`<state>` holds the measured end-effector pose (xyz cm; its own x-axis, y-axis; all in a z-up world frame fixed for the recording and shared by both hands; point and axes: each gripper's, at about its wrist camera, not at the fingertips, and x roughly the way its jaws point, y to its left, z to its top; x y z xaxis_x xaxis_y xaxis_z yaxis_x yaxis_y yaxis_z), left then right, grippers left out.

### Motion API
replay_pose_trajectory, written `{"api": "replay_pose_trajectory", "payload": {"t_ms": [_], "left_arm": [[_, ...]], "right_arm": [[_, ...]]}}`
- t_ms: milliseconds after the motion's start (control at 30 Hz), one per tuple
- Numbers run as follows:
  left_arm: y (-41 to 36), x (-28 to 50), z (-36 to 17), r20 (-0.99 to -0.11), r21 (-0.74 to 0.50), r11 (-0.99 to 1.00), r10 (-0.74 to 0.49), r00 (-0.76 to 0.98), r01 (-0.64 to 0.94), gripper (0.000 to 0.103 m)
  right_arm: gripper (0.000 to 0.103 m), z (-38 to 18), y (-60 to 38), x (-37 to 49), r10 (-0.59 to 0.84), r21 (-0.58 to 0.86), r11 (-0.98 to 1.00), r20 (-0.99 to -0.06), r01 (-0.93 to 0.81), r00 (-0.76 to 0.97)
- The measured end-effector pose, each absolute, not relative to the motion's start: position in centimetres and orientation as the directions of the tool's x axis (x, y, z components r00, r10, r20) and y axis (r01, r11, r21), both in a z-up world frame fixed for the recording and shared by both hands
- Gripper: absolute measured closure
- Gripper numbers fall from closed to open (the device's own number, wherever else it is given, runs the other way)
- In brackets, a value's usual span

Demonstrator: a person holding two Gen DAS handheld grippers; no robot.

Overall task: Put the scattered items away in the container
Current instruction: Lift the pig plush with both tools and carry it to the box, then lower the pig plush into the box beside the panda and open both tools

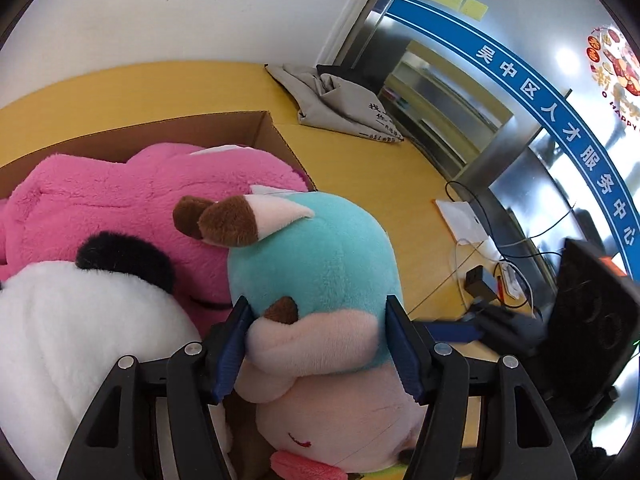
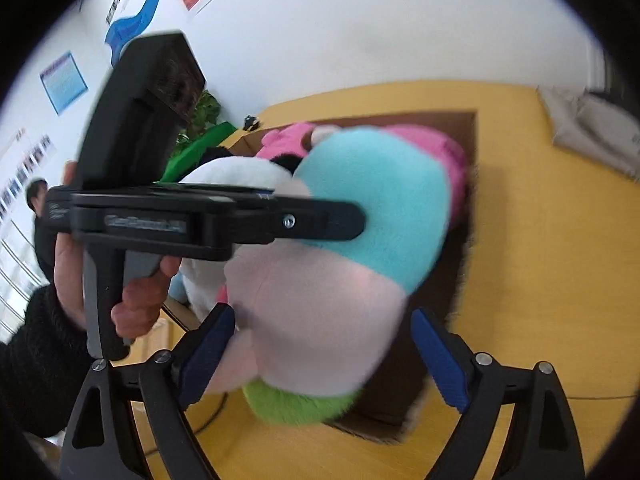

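Note:
A plush toy (image 1: pixel 320 264) with a teal back, pale pink front and brown-tipped ears hangs over the open cardboard box (image 1: pixel 160 130). My left gripper (image 1: pixel 318 344) is shut on it, both blue pads pressed into its sides. In the right wrist view the same plush toy (image 2: pixel 360 240) sits between the jaws of my right gripper (image 2: pixel 324 360), which stands open: the left pad brushes the fur, the right pad is apart from it. A pink plush (image 1: pixel 140 200) and a white and black panda plush (image 1: pixel 80 320) lie in the box (image 2: pixel 440 114).
The box stands on a yellow table (image 1: pixel 380 160). A crumpled grey cloth bag (image 1: pixel 344 104) lies behind it. White paper (image 1: pixel 460 216), cables and a black charger (image 1: pixel 480 280) lie at the right. A hand (image 2: pixel 132 312) holds the left gripper's handle. A green plant (image 2: pixel 204 120) stands at the back.

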<state>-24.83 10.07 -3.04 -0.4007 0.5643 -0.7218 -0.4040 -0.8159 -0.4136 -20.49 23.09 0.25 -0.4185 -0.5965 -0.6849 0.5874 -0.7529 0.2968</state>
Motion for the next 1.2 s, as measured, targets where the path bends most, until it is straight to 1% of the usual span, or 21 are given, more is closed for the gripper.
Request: {"api": "replay_pose_trajectory", "payload": {"t_ms": [100, 167, 233, 300, 333, 367, 433, 467, 500, 533, 600, 667, 700, 733, 767, 833, 900, 933, 1000, 1133, 1200], "left_arm": [[9.8, -25.2, -3.4, -0.709, -0.446, -0.81, 0.579, -0.403, -0.381, 0.035], [10.5, -25.1, -3.8, -0.72, -0.417, -0.819, 0.563, -0.407, -0.395, 0.034], [11.2, -24.9, -4.0, -0.731, -0.385, -0.831, 0.54, -0.418, -0.4, 0.033], [11.2, -24.8, -4.1, -0.724, -0.388, -0.833, 0.54, -0.429, -0.393, 0.033], [11.2, -24.8, -4.3, -0.722, -0.391, -0.832, 0.542, -0.43, -0.394, 0.033], [11.3, -24.8, -4.5, -0.722, -0.391, -0.83, 0.544, -0.427, -0.397, 0.033], [11.4, -24.9, -4.9, -0.722, -0.393, -0.829, 0.547, -0.425, -0.399, 0.033], [11.5, -24.9, -5.0, -0.72, -0.394, -0.829, 0.546, -0.427, -0.396, 0.033], [11.5, -24.8, -5.0, -0.719, -0.391, -0.832, 0.543, -0.433, -0.394, 0.033], [11.5, -24.7, -5.1, -0.726, -0.38, -0.841, 0.529, -0.439, -0.386, 0.032], [11.1, -24.4, -4.9, -0.729, -0.37, -0.851, 0.515, -0.451, -0.373, 0.033], [10.5, -23.6, -4.1, -0.722, -0.352, -0.856, 0.505, -0.472, -0.377, 0.035], [10.2, -22.8, -3.4, -0.717, -0.332, -0.863, 0.493, -0.492, -0.381, 0.038], [10.0, -22.0, -2.9, -0.716, -0.312, -0.866, 0.484, -0.503, -0.389, 0.044], [9.9, -21.1, -2.4, -0.709, -0.301, -0.864, 0.485, -0.511, -0.403, 0.047], [10.2, -19.8, -2.6, -0.707, -0.303, -0.853, 0.5, -0.5, -0.425, 0.047], [11.2, -19.9, -4.2, -0.742, -0.283, -0.859, 0.478, -0.471, -0.427, 0.044], [11.2, -20.3, -4.8, -0.737, -0.307, -0.856, 0.49, -0.465, -0.417, 0.041], [10.8, -21.0, -5.3, -0.722, -0.384, -0.835, 0.538, -0.435, -0.395, 0.041], [12.1, -21.4, -6.1, -0.744, -0.349, -0.844, 0.514, -0.427, -0.407, 0.04], [12.5, -21.6, -7.1, -0.752, -0.355, -0.845, 0.513, -0.415, -0.4, 0.04]], "right_arm": [[0.013, 3.1, 25.1, -20.9, -0.606, 0.303, -0.771, -0.622, 0.561, -0.496], [0.014, 4.1, 25.7, -21.7, -0.567, 0.291, -0.812, -0.601, 0.506, -0.564], [0.014, 4.9, 26.9, -22.8, -0.541, 0.32, -0.839, -0.588, 0.441, -0.602], [0.014, 6.1, 27.3, -23.4, -0.536, 0.335, -0.844, -0.562, 0.419, -0.63], [0.014, 6.2, 27.1, -24.3, -0.532, 0.339, -0.847, -0.566, 0.41, -0.63], [0.014, 5.9, 26.5, -25.7, -0.526, 0.334, -0.85, -0.585, 0.408, -0.618], [0.016, 4.4, 24.2, -28.1, -0.503, 0.288, -0.855, -0.662, 0.43, -0.556], [0.027, 3.9, 23.4, -28.0, -0.476, 0.254, -0.862, -0.702, 0.439, -0.529], [0.041, 2.7, 22.5, -27.7, -0.439, 0.214, -0.87, -0.746, 0.445, -0.501], [0.045, 1.2, 22.5, -27.3, -0.409, 0.188, -0.876, -0.777, 0.444, -0.478], [0.045, -1.1, 21.9, -28.0, -0.408, 0.214, -0.878, -0.801, 0.427, -0.438], [0.045, -1.5, 21.6, -27.4, -0.404, 0.203, -0.876, -0.806, 0.437, -0.434], [0.046, -1.6, 21.4, -27.1, -0.391, 0.183, -0.875, -0.812, 0.449, -0.433], [0.046, -1.4, 21.3, -26.8, -0.376, 0.162, -0.877, -0.817, 0.452, -0.437], [0.046, -1.6, 21.3, -26.8, -0.366, 0.152, -0.881, -0.821, 0.449, -0.439], [0.045, -1.9, 21.1, -26.8, -0.353, 0.142, -0.883, -0.829, 0.447, -0.433], [0.045, -2.3, 20.9, -26.6, -0.338, 0.128, -0.888, -0.833, 0.442, -0.438], [0.045, -2.3, 20.8, -26.6, -0.328, 0.119, -0.891, -0.836, 0.438, -0.44], [0.046, -2.5, 21.0, -26.6, -0.309, 0.099, -0.897, -0.837, 0.43, -0.451], [0.048, -2.8, 21.4, -26.9, -0.28, 0.082, -0.906, -0.851, 0.414, -0.444], [0.05, -3.0, 21.2, -27.0, -0.259, 0.063, -0.909, -0.859, 0.411, -0.441]]}}
